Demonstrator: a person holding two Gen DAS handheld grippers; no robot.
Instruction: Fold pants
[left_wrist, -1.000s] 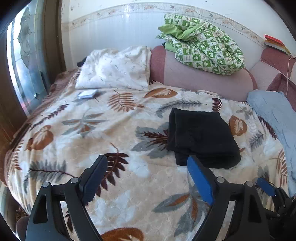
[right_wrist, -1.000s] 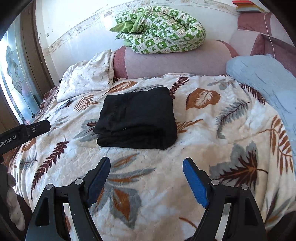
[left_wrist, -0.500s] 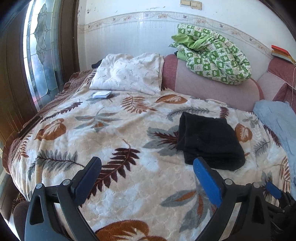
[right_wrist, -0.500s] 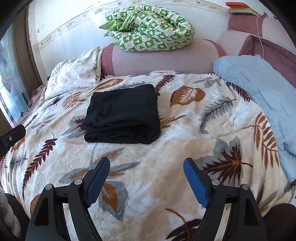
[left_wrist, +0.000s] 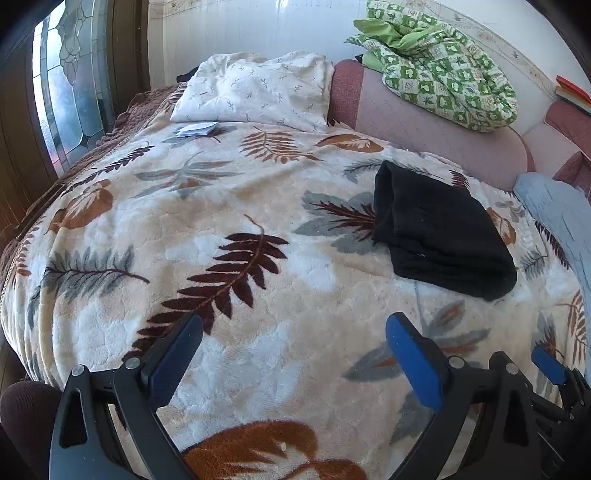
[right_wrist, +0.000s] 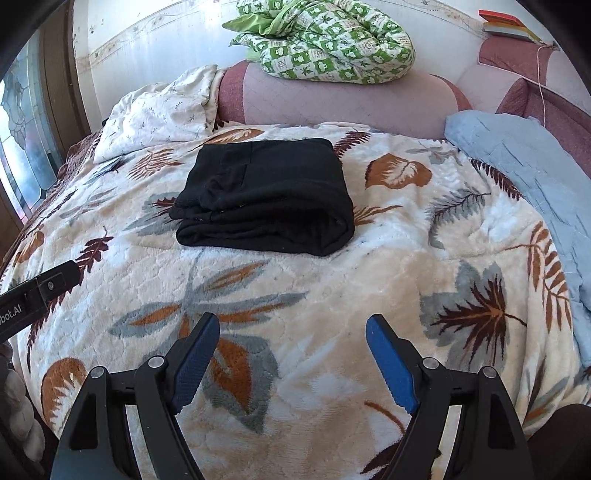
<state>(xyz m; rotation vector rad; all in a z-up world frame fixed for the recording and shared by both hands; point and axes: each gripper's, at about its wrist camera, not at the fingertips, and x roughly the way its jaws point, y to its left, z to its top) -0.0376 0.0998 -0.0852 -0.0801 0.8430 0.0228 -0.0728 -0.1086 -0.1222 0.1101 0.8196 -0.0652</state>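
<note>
The black pants (right_wrist: 266, 195) lie folded into a thick rectangle on the leaf-patterned blanket (right_wrist: 332, 295). In the left wrist view they (left_wrist: 439, 229) sit to the right of centre. My left gripper (left_wrist: 293, 328) is open and empty, held above the blanket near the bed's front edge, well short of the pants. My right gripper (right_wrist: 291, 328) is open and empty too, hovering in front of the pants with a wide stretch of blanket between. The left gripper's side (right_wrist: 40, 288) shows at the left edge of the right wrist view.
A white pillow (left_wrist: 255, 92) and a small booklet (left_wrist: 195, 129) lie at the bed's far left. A green checked quilt (right_wrist: 325, 40) sits on the pink headboard (right_wrist: 347, 99). A blue blanket (right_wrist: 524, 162) lies on the right. A stained-glass window (left_wrist: 70, 81) stands at left.
Both grippers have pulled back and away from the folded pants, which now look smaller and farther. The pants have not moved. Both grippers stay open.
</note>
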